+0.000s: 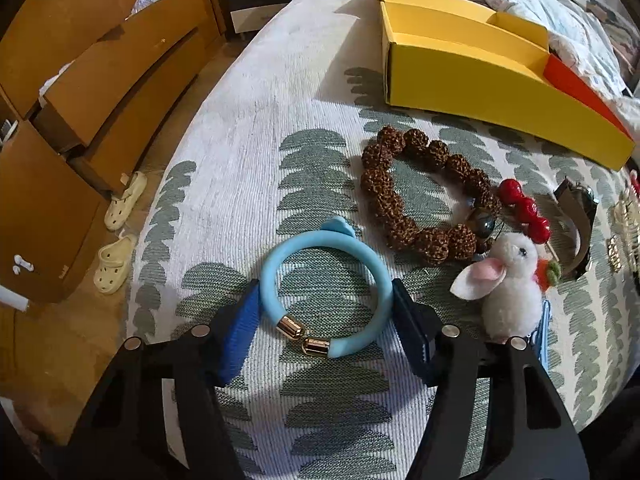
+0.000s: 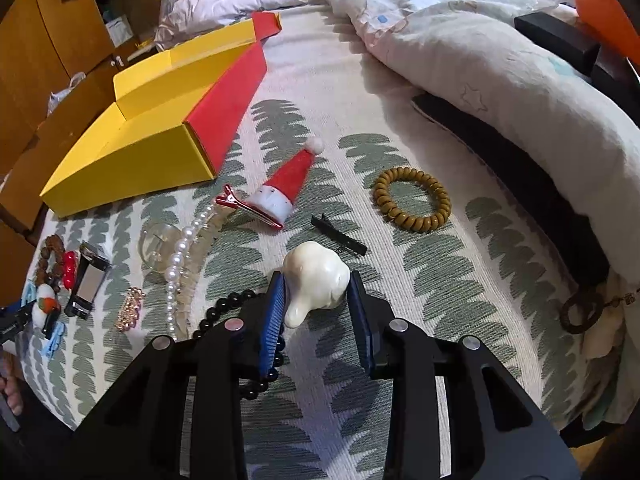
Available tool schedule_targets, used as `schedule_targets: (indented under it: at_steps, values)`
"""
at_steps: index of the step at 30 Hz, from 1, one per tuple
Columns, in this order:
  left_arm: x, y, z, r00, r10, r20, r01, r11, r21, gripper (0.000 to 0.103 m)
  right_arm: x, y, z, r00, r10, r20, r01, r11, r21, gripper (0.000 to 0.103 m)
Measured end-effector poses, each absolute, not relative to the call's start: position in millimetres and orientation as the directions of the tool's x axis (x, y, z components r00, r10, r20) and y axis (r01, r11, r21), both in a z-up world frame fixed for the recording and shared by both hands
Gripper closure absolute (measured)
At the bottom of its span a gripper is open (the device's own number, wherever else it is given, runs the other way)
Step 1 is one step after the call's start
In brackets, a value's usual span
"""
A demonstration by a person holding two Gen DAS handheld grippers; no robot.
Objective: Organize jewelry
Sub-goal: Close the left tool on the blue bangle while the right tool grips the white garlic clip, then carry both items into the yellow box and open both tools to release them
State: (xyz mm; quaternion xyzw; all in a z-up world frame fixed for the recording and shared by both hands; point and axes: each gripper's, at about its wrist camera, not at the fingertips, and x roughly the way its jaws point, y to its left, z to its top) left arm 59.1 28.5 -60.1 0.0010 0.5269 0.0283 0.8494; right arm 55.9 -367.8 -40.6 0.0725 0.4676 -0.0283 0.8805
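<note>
My left gripper (image 1: 326, 300) is open, its blue pads on either side of a light blue bangle (image 1: 326, 292) with gold end caps that lies on the bedspread. My right gripper (image 2: 316, 290) is closed around a cream glossy clip (image 2: 314, 280), both pads touching its sides. The open yellow box (image 1: 492, 84) stands beyond, also in the right wrist view (image 2: 132, 156). A brown bead bracelet (image 1: 424, 196), red bead clip (image 1: 524, 208) and white bunny clip (image 1: 508, 280) lie right of the bangle.
In the right wrist view lie a Santa hat clip (image 2: 280, 188), a pearl strand (image 2: 180, 256), black beads (image 2: 228, 308), a black clip (image 2: 340, 236), a coiled brown hair tie (image 2: 412, 200) and a gold clip (image 2: 130, 308). A quilt (image 2: 500, 64) is on the right. Wooden drawers (image 1: 100, 80) stand left.
</note>
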Motion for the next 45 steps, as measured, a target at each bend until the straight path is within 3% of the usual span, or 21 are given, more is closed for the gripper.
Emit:
schedule_targets:
  at_steps: [18,29,34,45]
  values:
    - [57.1,23.7,-20.0,0.527,0.025,-0.850,-0.030,0.999,0.010,0.040,33.6,-350.3,4.7,0.708,0.097,-0.700,0.064,0.978,0.200,0.071]
    - [123.3,-19.8,44.6,0.587,-0.034,-0.809,0.051,0.999,-0.005,0.040,121.0,-268.9,75.8,0.735,0.238,-0.635,-0.126,0.968,0.218,0.071]
    - [185.3,-44.0,56.6,0.573,-0.067,-0.817,0.070,0.997,-0.033,0.040,185.6,-239.5,85.7,0.716,0.255,-0.650,-0.142,0.965,0.222,0.071]
    - [296.2,-73.2,15.7,0.477,-0.091,-0.874,0.071,0.995,-0.065,0.040,299.9,-215.9,27.5,0.621,0.226,-0.750,-0.095,0.972,0.213,0.070]
